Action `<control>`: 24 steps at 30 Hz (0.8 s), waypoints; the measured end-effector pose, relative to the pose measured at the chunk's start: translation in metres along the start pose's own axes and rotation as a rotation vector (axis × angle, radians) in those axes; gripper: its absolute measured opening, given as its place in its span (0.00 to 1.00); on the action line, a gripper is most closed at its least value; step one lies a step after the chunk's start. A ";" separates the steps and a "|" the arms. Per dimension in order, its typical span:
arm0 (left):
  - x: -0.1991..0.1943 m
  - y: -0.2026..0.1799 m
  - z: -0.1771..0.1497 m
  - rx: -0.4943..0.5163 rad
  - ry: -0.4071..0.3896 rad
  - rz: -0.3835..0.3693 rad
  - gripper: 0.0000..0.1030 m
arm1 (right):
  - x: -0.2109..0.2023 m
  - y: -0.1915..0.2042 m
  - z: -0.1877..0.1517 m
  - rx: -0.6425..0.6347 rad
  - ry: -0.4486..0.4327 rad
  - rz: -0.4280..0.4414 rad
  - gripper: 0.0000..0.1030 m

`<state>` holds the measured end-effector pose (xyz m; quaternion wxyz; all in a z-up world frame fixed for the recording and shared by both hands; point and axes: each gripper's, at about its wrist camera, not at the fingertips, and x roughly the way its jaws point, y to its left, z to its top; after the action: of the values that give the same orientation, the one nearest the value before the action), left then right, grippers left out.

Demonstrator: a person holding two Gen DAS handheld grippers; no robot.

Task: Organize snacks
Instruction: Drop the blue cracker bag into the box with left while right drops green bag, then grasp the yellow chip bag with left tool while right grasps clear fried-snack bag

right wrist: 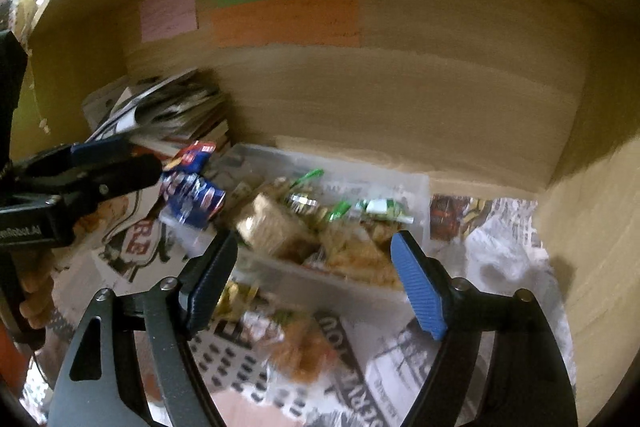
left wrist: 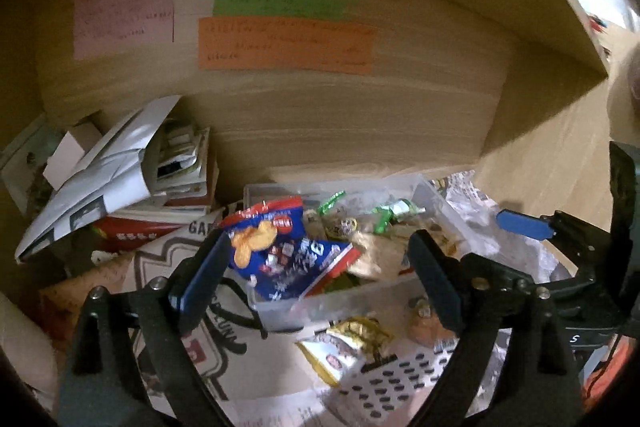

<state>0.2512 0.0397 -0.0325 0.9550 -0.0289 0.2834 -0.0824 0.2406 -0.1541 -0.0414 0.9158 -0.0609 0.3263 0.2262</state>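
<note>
While most snacks already sit in the clear bin [left wrist: 430,193], both tongs hang spread and empty above it.
Blue packet [left wrist: 280,251] leans on the bin's left rim; loose packets [left wrist: 352,339] remain on newspaper [right wrist: 404,355] in front; book pile [left wrist: 176,179] crowds the left.

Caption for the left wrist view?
Open left gripper above clear bin of snacks, blue snack bag at its near end.

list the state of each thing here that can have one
left tongs: open, nothing held
right tongs: open, nothing held
clear bin: uncovered, heaped with snacks
blue snack bag: sealed, sticking out over the bin's near left corner
yellow packet: outside the bin, on the newspaper
</note>
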 end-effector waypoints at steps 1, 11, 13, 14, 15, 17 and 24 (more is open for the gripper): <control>-0.001 -0.001 -0.003 0.008 0.004 0.001 0.91 | 0.000 0.001 -0.004 0.000 0.009 0.006 0.75; 0.013 0.000 -0.053 0.039 0.136 0.004 0.94 | 0.025 0.010 -0.045 -0.007 0.160 0.035 0.75; 0.020 0.002 -0.063 0.031 0.171 -0.008 0.94 | 0.032 0.012 -0.050 -0.014 0.193 0.039 0.75; 0.022 0.002 -0.067 0.031 0.184 -0.011 0.94 | 0.035 0.011 -0.052 -0.016 0.204 0.042 0.75; 0.025 0.002 -0.071 0.029 0.197 -0.013 0.94 | 0.040 0.011 -0.055 -0.016 0.219 0.044 0.75; 0.031 0.003 -0.077 0.028 0.221 -0.019 0.94 | 0.047 0.009 -0.060 -0.007 0.247 0.046 0.75; 0.056 -0.005 -0.091 0.051 0.299 -0.041 0.94 | 0.064 0.003 -0.065 0.009 0.299 0.040 0.65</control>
<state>0.2471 0.0246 -0.1386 0.9006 0.0020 0.4199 -0.1124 0.2463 -0.1446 -0.1322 0.8527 -0.0830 0.4611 0.2313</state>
